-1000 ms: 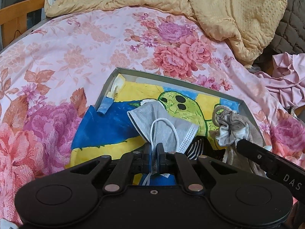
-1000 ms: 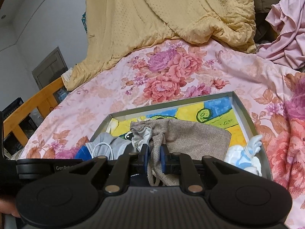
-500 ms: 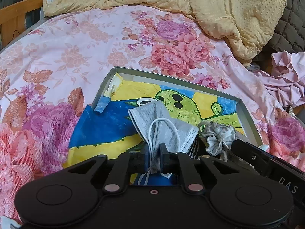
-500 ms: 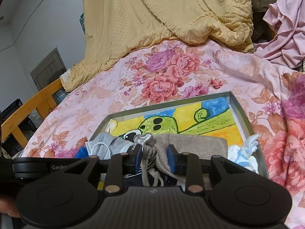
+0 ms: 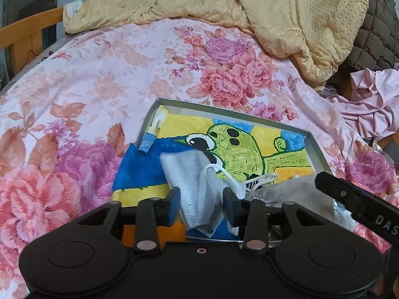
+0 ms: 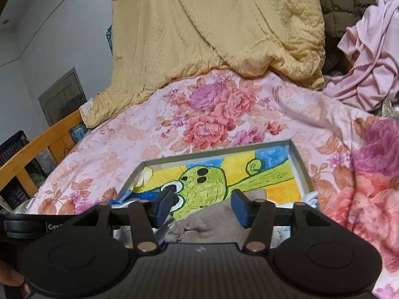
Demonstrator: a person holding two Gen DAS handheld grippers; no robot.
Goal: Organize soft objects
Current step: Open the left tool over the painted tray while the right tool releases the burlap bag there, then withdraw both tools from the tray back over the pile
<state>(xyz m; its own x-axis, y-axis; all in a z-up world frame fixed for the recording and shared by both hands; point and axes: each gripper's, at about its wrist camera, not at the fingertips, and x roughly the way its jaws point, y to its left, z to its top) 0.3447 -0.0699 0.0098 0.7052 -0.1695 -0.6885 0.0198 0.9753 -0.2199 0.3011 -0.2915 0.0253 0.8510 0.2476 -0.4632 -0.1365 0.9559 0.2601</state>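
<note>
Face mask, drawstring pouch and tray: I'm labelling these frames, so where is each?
face mask [image 5: 192, 174], left wrist view, on its pleated white panel.
drawstring pouch [image 6: 212, 221], right wrist view, on its grey-brown cloth body.
tray [image 6: 298, 164], right wrist view, on its right metal wall.

Right gripper [image 6: 201, 205] jaws spread above grey pouch [image 6: 212, 221].

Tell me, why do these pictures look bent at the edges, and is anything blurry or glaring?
Left wrist view: fisheye lens bows the bed's wooden rail and darkens the corners; the face mask looks slightly motion-smeared. Right wrist view: same curving, seen in the wall edges; the tray is fairly sharp. Light is soft and even in both, with no strong glare or hard shadows.
</note>
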